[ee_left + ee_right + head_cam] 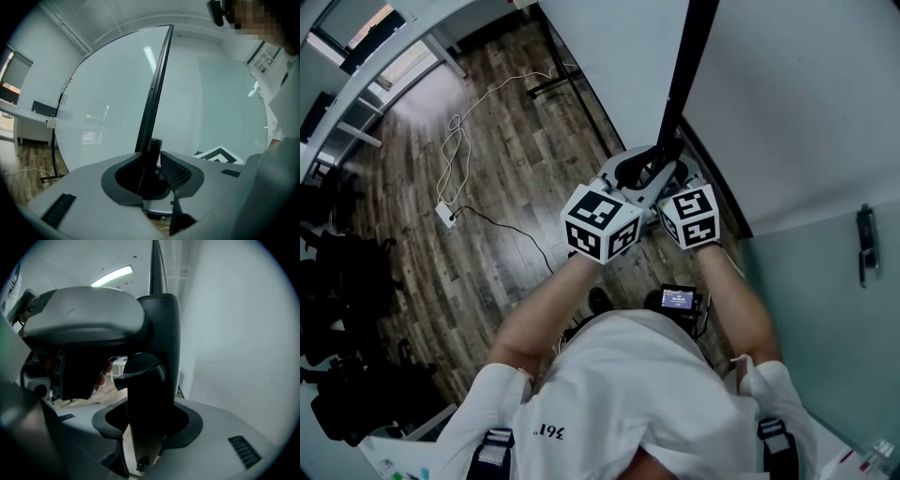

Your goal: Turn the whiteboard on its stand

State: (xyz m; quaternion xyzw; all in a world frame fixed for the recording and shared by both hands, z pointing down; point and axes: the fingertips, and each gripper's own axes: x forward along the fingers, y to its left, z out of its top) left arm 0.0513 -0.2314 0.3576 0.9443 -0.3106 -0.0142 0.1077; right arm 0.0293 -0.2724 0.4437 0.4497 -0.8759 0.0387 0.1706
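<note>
The whiteboard (619,56) stands nearly edge-on to me, its black side frame (686,66) running down to both grippers. My left gripper (639,173) is shut on that frame near its lower end. In the left gripper view the frame (157,89) rises from between the jaws of the left gripper (154,164), with the glossy board face (108,103) to its left. My right gripper (673,183) is shut on the same frame from the other side. In the right gripper view the right gripper (147,394) holds the dark frame (157,268), and the left gripper's grey body (84,310) is close beside it.
A white wall (797,103) is just right of the board, then a glass door with a handle (865,244). The stand's far foot (558,84) rests on the wood floor. A cable and power strip (445,214) lie to the left, beyond them dark chairs (337,272) and a desk (375,56).
</note>
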